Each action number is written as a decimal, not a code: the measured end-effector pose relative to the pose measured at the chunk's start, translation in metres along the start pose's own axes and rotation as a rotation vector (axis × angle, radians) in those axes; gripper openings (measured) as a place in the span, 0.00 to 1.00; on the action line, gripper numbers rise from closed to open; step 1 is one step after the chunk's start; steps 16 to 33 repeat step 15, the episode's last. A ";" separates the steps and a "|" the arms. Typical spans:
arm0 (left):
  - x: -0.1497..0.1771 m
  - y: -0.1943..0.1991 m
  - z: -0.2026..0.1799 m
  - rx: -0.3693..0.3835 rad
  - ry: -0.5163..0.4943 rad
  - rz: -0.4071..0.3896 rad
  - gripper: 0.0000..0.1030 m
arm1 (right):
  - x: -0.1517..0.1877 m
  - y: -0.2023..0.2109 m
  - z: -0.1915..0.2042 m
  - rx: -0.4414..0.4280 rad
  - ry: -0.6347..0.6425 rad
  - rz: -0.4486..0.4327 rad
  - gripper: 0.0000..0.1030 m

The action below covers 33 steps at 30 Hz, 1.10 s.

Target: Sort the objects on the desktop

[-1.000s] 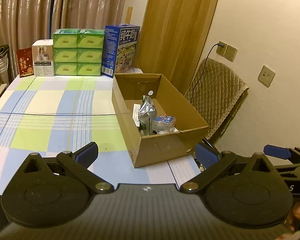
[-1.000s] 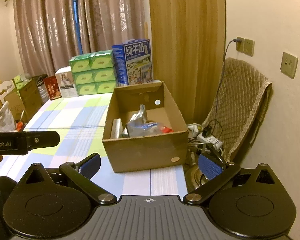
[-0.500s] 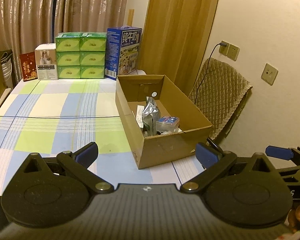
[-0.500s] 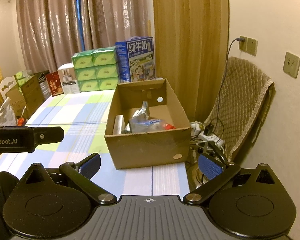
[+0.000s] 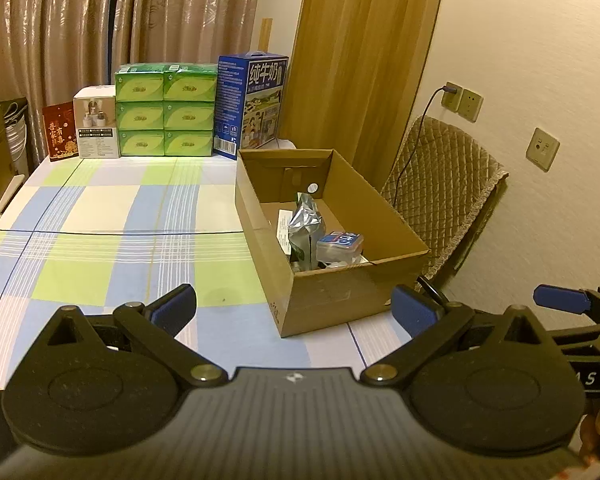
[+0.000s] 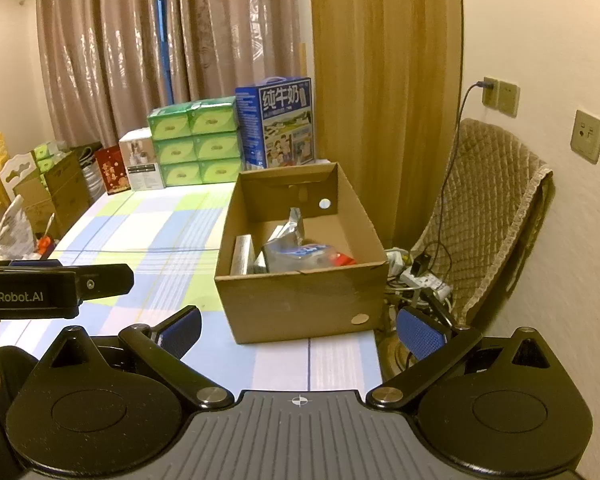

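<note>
Sorting apparently near its end or between picks: both claws spread wide and empty, left claw (image 5: 292,306) and right claw (image 6: 298,328) held back from the tabletop (image 5: 112,216). Sorted things, a silver pouch (image 5: 306,226) and a small clear case (image 5: 339,244), already inside the cardboard box (image 6: 300,296) at the tabletop's right edge. No loose object visible on the checked cloth; next, presumably, a look for anything left to pick.
</note>
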<state>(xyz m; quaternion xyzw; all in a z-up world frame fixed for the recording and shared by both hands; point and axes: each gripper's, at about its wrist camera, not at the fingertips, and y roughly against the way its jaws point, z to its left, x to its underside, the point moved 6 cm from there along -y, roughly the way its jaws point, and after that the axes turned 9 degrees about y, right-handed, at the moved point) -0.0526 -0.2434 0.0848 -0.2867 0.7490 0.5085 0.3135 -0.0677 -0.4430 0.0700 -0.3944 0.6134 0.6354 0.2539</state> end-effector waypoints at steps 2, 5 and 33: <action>0.000 0.000 0.000 0.001 0.000 0.000 0.99 | 0.000 0.000 0.000 0.000 -0.001 0.000 0.98; 0.001 0.000 0.001 0.002 0.000 0.000 0.99 | 0.001 -0.001 0.001 0.000 -0.002 0.002 0.98; 0.000 0.000 0.003 0.011 0.014 -0.021 0.99 | 0.007 -0.003 0.001 0.001 -0.007 0.009 0.98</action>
